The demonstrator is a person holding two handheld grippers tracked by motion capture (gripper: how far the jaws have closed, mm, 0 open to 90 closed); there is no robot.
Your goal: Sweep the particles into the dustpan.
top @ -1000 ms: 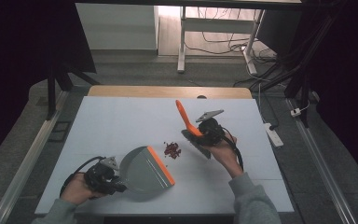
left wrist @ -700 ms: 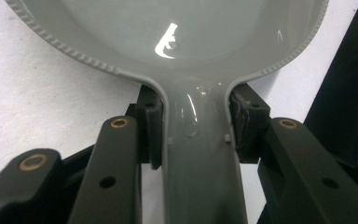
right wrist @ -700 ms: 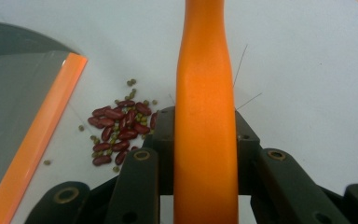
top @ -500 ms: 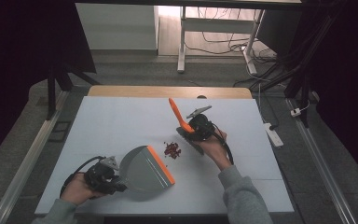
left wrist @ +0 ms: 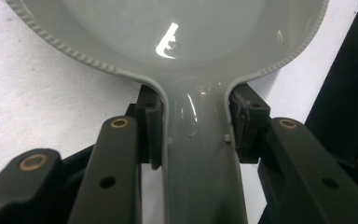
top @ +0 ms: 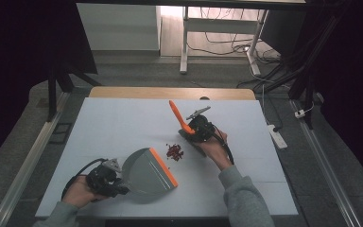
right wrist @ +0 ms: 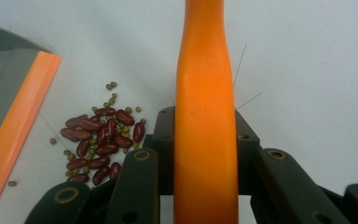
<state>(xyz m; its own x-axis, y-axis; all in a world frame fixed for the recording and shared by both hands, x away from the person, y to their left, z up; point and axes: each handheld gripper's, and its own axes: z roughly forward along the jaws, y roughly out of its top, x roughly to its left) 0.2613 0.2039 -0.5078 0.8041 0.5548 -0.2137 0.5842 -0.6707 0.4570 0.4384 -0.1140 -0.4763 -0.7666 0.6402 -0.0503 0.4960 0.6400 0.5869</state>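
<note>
Grey dustpan (top: 144,172) with orange lip, flat on the white tabletop (top: 113,127), its handle clamped between the left gripper's (top: 105,178) fingers (left wrist: 150,122). Just beyond the lip: a pile of red beans (top: 174,152) and small green ones. Beside the pile, the right gripper's (top: 199,128) fingers (right wrist: 164,135) grip an orange brush handle (top: 178,116).

Grey dustpan (top: 144,170) with orange lip; orange brush handle (right wrist: 205,116); dark red and green beans (right wrist: 100,140); white desk (top: 118,123).
</note>
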